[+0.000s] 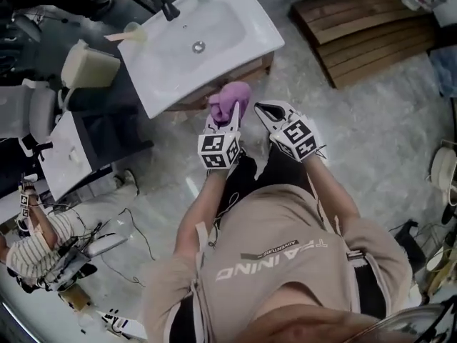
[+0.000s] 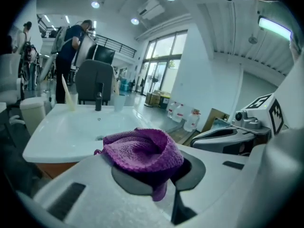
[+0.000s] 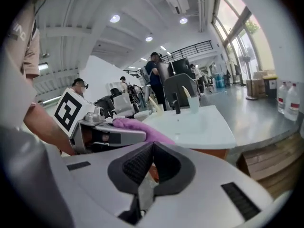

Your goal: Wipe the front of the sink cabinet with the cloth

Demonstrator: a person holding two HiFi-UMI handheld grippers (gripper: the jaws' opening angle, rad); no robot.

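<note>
My left gripper point(image 1: 230, 114) is shut on a bunched purple cloth point(image 1: 230, 100), held just in front of the wooden sink cabinet point(image 1: 246, 73) below the white basin point(image 1: 171, 48). In the left gripper view the cloth point(image 2: 142, 148) bulges out of the shut jaws, with the basin point(image 2: 71, 127) beyond it. My right gripper point(image 1: 265, 111) hangs beside the left one, shut and with nothing in it. In the right gripper view its dark pads point(image 3: 137, 165) meet, the cloth point(image 3: 142, 128) shows to the left, and the basin point(image 3: 199, 125) lies ahead.
A black tap point(image 1: 166, 6) stands at the basin's far edge. Stacked wooden boards point(image 1: 364, 31) lie on the floor to the right. A dark unit with a white top point(image 1: 68, 152) stands left of the cabinet. People point(image 2: 71, 46) stand behind the sink.
</note>
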